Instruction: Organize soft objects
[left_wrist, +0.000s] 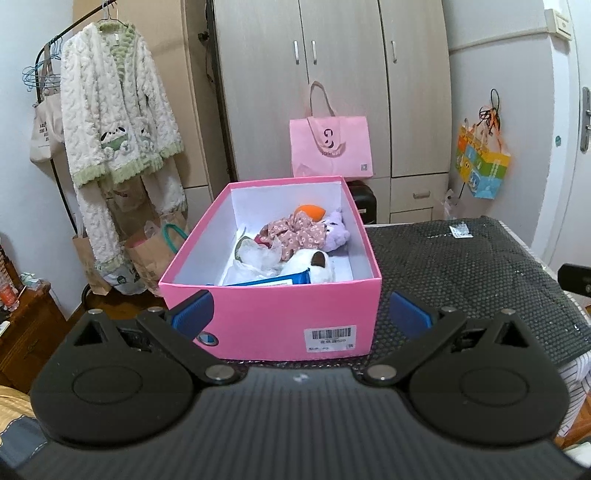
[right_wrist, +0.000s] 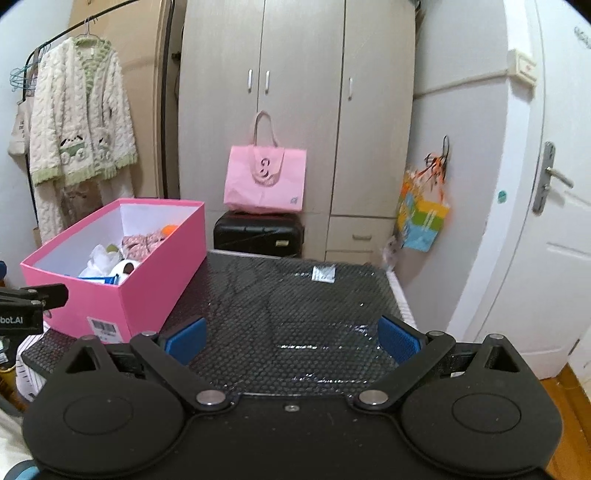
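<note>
Pink box (left_wrist: 271, 317) seen on black worktop (left_wrist: 461, 266), near its left edge; soft toys (left_wrist: 321, 264) and floral cloth (left_wrist: 295, 232) piled inside. Left gripper (left_wrist: 301, 319) held wide open before box, nothing gripped. Right gripper (right_wrist: 291, 341) likewise spread over bare mat, empty.

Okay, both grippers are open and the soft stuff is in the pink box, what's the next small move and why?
Probably pull both back: the left gripper and right gripper hold nothing, the soft toys lie in the pink box, and the black mat shows only a small packet.
</note>
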